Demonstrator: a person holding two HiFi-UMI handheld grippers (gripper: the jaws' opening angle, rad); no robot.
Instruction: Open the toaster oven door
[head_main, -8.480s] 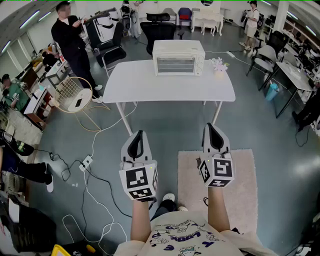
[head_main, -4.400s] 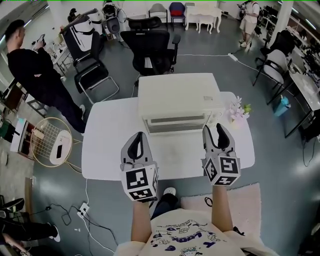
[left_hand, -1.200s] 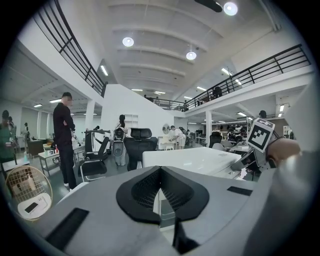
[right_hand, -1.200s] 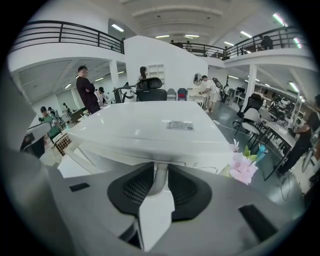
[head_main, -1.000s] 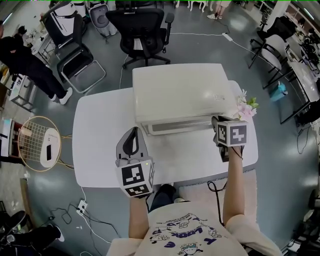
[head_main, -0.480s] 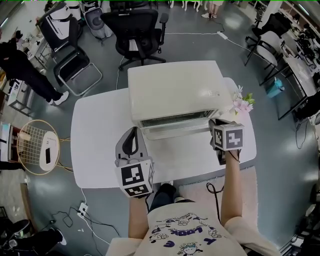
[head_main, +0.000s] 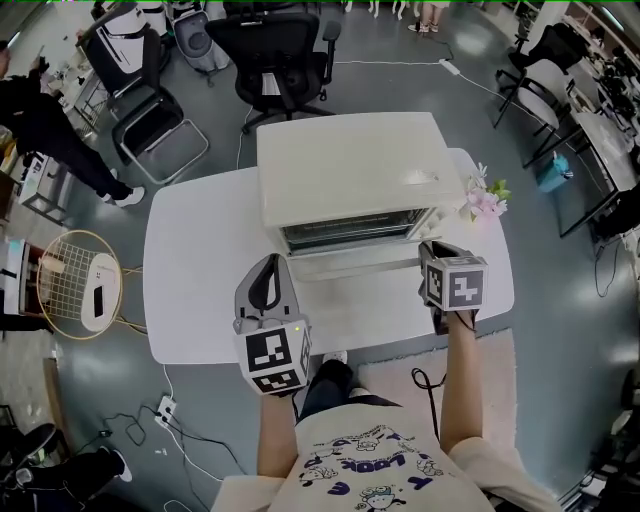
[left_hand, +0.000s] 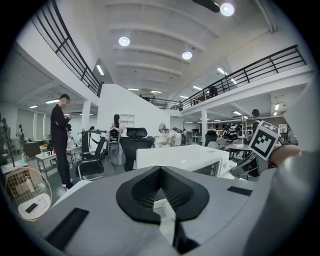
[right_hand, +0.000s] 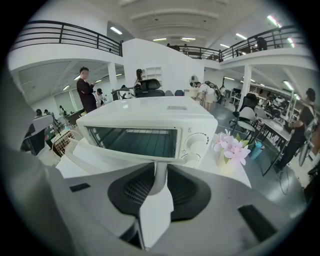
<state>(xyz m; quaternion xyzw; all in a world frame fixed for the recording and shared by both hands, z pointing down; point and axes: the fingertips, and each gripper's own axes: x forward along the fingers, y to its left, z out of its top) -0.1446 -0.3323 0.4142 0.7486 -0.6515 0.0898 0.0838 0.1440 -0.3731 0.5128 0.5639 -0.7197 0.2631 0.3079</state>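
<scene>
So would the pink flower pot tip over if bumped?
Probably, yes. The flower pot looks small and narrow with blooms bunched on top, so likely top-heavy. It stands close beside the oven near the table edge, so a knock might send it off.

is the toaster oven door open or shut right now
Partly open. In the right gripper view the door leans forward and down from the oven front, and the rack inside shows above it.

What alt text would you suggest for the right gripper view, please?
The right gripper is clamped on the door handle of a white toaster oven, whose door is tilted partly open. Pink flowers stand to the oven's right.
</scene>
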